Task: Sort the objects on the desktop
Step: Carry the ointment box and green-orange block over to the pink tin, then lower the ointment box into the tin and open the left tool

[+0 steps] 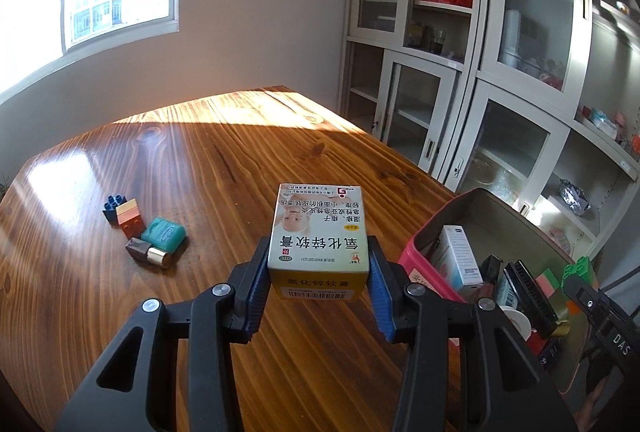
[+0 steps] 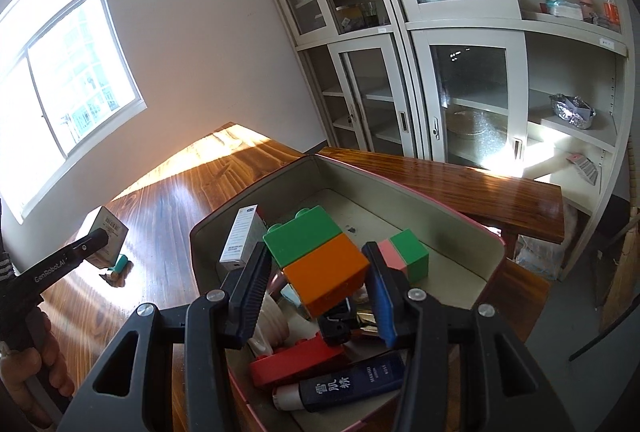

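Observation:
My left gripper [image 1: 318, 266] is shut on a yellow and white medicine box [image 1: 318, 232], held above the wooden table [image 1: 224, 168]. The same box [image 2: 110, 230] shows at the left of the right wrist view. My right gripper [image 2: 316, 272] is shut on a green and orange toy block [image 2: 320, 260], which hangs over the open pink tin [image 2: 460, 220]. In the tin lie a white carton [image 2: 240, 240], a pink and green block [image 2: 408, 256], a red block [image 2: 296, 360] and a dark blue tube [image 2: 348, 384]. The pink tin [image 1: 424, 252] stands just right of the held box.
On the table's left lie a blue block [image 1: 114, 204], an orange block [image 1: 130, 220], a teal case [image 1: 164, 234] and a brown and gold tube [image 1: 150, 252]. Glass-door cabinets [image 1: 440, 72] stand beyond the table's far right edge. A person's hand [image 2: 28, 372] grips the left tool.

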